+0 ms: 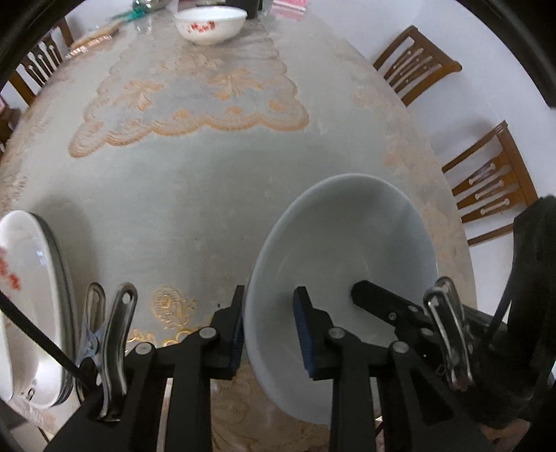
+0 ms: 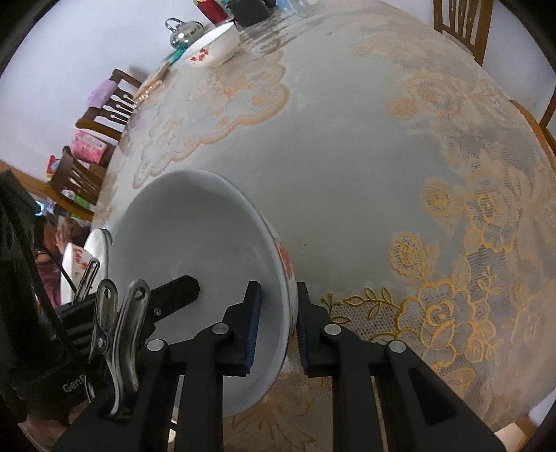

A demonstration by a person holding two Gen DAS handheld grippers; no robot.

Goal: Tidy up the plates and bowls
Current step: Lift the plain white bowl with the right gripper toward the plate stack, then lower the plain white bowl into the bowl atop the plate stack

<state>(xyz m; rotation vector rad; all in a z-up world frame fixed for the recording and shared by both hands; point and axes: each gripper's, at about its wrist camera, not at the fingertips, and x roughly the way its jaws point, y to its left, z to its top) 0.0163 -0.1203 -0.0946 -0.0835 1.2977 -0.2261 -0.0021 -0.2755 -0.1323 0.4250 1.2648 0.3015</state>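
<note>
While gripping from opposite sides, holds the large white bowl (image 1: pixel 340 236) tipped steeply over the near part of the table (image 1: pixel 194 194). Clamps the left gripper (image 1: pixel 271 333) on the bowl's left rim, one blue pad outside the wall and the other inside. Clamps the right gripper (image 2: pixel 278 327) on the opposite rim in the same way, one pad inside and one on the outer wall just below a red flower print. Shows the inner finger of each gripper in the other's view, lying dark against the bowl's white inside. Cannot tell whether the bowl's lower edge touches the lace tablecloth (image 2: pixel 451 278) or hangs just above it.

Leaves a stack of plates (image 1: pixel 31 295) at the near left of the table, close beside the left gripper, white with red marks on the top one. Leaves a second bowl (image 1: pixel 210 24), white with red flowers, upright at the far end, well apart from the held one. Places a steel kettle (image 2: pixel 184 33) just behind that far bowl. Lines wooden chairs (image 1: pixel 417 66) along the right side of the table.
</note>
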